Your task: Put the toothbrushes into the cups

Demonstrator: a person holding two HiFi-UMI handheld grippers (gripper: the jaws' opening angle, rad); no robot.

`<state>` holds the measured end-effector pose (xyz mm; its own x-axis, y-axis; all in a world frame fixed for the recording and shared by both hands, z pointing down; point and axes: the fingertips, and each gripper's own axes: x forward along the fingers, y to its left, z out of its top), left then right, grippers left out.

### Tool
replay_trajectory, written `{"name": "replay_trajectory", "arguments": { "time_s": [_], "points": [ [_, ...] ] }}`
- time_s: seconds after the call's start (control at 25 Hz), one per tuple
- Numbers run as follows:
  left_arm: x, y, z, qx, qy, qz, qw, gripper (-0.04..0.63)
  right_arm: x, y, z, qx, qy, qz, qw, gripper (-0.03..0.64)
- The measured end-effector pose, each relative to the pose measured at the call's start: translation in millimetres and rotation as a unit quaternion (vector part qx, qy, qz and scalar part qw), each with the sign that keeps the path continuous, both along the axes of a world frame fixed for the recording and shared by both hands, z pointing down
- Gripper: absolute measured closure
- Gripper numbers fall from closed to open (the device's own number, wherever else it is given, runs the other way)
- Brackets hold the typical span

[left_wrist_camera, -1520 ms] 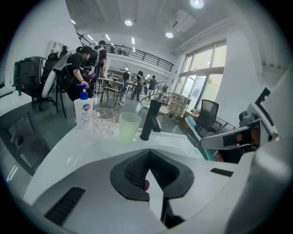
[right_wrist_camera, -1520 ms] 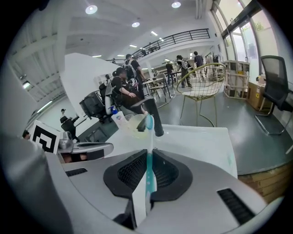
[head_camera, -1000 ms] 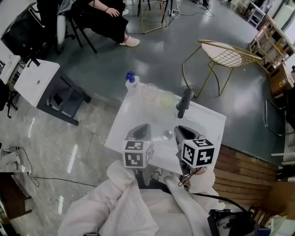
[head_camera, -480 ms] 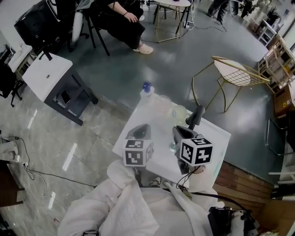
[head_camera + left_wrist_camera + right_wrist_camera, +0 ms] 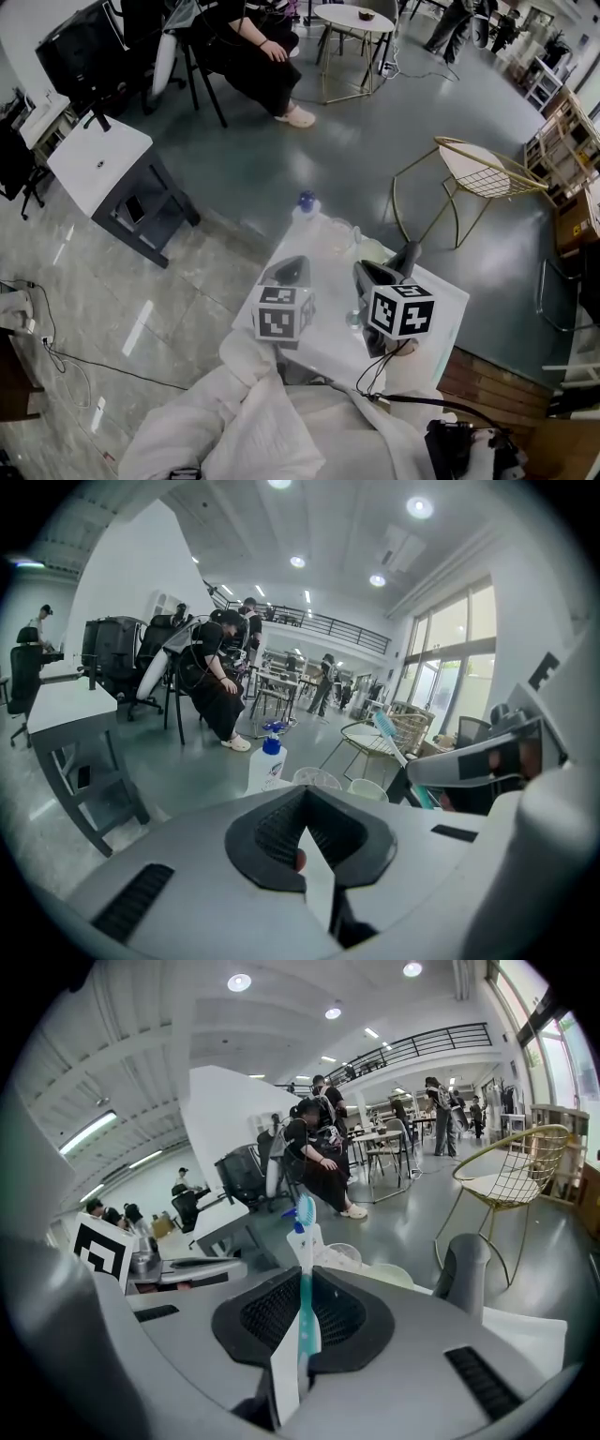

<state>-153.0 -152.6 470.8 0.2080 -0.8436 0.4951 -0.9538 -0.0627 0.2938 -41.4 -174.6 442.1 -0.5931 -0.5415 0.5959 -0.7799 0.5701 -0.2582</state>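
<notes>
The step in hand looks like the carry: one toothbrush is gripped and not yet in a cup.

Nearest, the left gripper (image 5: 305,803) has its jaws drawn together. A small reddish speck sits at the pads, and I cannot tell what it is. It hangs on the near side of the bottle (image 5: 317,1241), over the near edge of the table (image 5: 436,281).

Beside it, the right gripper (image 5: 302,1283) pinches a teal toothbrush (image 5: 306,1255) low on its handle. The brush stands upright out of the jaws with its bristle head on top. In the right gripper view the head lines up with the bottle but is well short of it.

Farther on, a clear cup (image 5: 343,1256) stands just right of the bottle, and a pale cup (image 5: 392,1275) stands to the right of that. Both are upright and look empty. The toothbrush is apart from both, nearer than the bottle and above their rims.

The next move would call for taking the right gripper forward and a little right of the bottle until it is over a cup. The brush is then tipped so the handle end points down into the mouth, and the jaws part only once the handle is inside the rim. The light cup may tip if the handle catches its wall.
</notes>
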Motion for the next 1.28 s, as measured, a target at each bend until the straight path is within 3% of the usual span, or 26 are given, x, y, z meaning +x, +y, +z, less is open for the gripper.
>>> {"name": "replay_trajectory", "arguments": {
  "time_s": [0.44,0.88,1.28],
  "points": [
    [2,-63,-18,0.019,-0.005,0.076,0.9969,0.597,3,-60,-9,0.012,-0.016,0.076,0.997,0.569],
    [48,-117,-20,0.033,0.019,0.184,0.9821,0.597,26,-109,-9,0.060,-0.035,0.180,0.981,0.569],
    [71,-129,4,-0.004,0.045,0.219,0.9746,0.597,40,-122,22,0.055,-0.004,0.219,0.974,0.569]
  ]
}}
